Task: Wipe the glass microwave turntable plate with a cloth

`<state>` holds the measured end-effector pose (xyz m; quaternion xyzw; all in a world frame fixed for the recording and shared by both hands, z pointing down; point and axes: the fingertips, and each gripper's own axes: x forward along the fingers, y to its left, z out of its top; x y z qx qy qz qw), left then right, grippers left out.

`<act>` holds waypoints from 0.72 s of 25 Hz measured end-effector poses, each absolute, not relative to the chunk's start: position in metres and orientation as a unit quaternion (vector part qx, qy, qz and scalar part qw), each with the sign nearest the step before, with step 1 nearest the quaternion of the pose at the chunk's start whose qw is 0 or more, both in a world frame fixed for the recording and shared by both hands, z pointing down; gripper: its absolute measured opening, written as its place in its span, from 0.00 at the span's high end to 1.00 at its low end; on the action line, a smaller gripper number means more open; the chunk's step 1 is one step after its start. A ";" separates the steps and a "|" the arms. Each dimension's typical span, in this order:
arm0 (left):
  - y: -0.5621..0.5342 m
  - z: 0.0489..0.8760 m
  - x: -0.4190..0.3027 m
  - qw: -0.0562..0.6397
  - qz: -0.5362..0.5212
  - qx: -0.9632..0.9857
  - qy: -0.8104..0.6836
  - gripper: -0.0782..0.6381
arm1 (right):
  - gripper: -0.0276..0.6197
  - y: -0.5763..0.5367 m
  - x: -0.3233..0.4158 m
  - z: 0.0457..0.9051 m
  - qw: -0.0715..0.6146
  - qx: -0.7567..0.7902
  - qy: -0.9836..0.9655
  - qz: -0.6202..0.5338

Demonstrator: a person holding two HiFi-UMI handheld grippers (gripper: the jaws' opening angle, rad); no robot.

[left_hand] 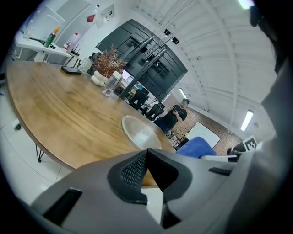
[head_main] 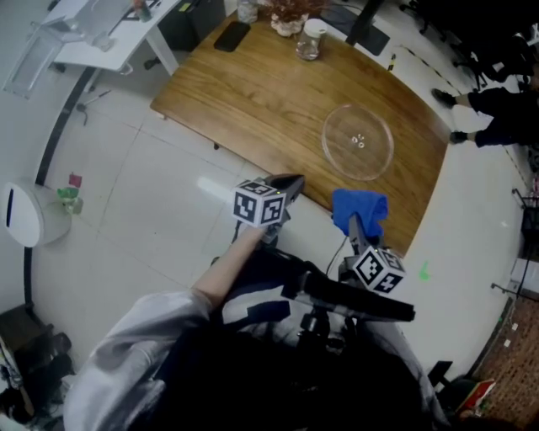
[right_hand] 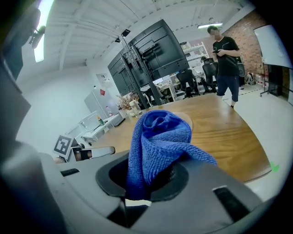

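Observation:
The clear glass turntable plate point(head_main: 358, 141) lies flat on the right part of the wooden table point(head_main: 261, 93). In the left gripper view the plate point(left_hand: 139, 132) is ahead of the jaws, slightly right. My left gripper point(head_main: 290, 181) hovers at the table's near edge, left of the plate, its jaws point(left_hand: 147, 151) closed together with nothing between them. My right gripper point(head_main: 354, 226) is shut on a bunched blue cloth point(head_main: 360, 210), held just off the near edge below the plate. Seen from the right gripper view, the cloth point(right_hand: 158, 137) rises out of the jaws and hides most of what lies ahead.
A glass jar point(head_main: 310, 39), a black phone point(head_main: 232, 35) and dried plants point(head_main: 286, 13) sit at the table's far end. A white desk point(head_main: 109, 34) stands far left. A person point(right_hand: 226, 64) stands beyond the table; someone's feet point(head_main: 459, 109) are near its right edge.

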<state>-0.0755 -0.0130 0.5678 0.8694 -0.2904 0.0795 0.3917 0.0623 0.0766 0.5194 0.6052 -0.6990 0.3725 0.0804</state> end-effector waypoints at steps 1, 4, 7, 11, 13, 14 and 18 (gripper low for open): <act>-0.011 0.567 -0.072 0.392 0.078 0.869 -0.292 0.90 | 0.83 0.080 0.066 0.519 0.082 0.604 -0.701 0.371; -0.001 0.564 -0.058 0.390 0.079 0.869 -0.293 0.90 | 0.83 0.093 0.083 0.519 0.084 0.606 -0.700 0.367; 0.018 0.563 -0.041 0.386 0.087 0.873 -0.287 0.90 | 0.83 0.111 0.100 0.520 0.076 0.608 -0.700 0.367; 0.047 0.557 -0.020 0.377 0.098 0.879 -0.276 0.90 | 0.83 0.137 0.119 0.517 0.063 0.611 -0.700 0.363; 0.062 0.555 -0.010 0.373 0.103 0.881 -0.273 0.90 | 0.83 0.150 0.126 0.518 0.060 0.612 -0.701 0.362; 0.070 0.554 -0.006 0.371 0.105 0.882 -0.272 0.90 | 0.83 0.157 0.130 0.518 0.061 0.611 -0.702 0.360; 0.104 0.555 0.006 0.367 0.113 0.882 -0.273 0.90 | 0.83 0.182 0.138 0.520 0.073 0.606 -0.714 0.343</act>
